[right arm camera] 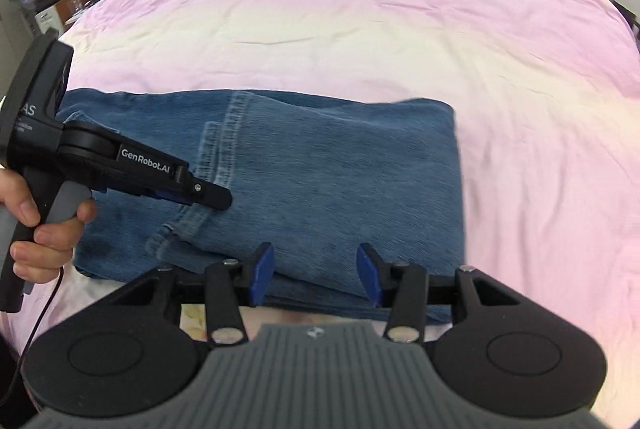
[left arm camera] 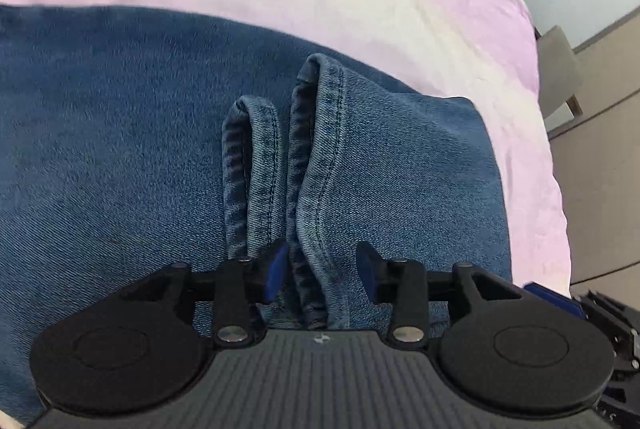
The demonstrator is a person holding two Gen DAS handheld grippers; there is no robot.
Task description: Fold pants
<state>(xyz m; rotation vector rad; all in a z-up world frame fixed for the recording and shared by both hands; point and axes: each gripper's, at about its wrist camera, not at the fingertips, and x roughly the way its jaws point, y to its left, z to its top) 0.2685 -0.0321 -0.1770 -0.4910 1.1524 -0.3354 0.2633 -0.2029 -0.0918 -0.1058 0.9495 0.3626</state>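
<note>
Between both grippers' parted jaws lie the folded pants (right arm camera: 320, 165) — hems inside the left gripper (left arm camera: 322, 273), right gripper (right arm camera: 316, 271) at the near edge.

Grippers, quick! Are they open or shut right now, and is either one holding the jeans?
Left tool: open, hem folds of the jeans between its fingers, not pinched.
Right tool: open, holding nothing, at the jeans' near edge.

One pair of jeans (right arm camera: 304, 173), two grippers (right arm camera: 316, 273).
</note>
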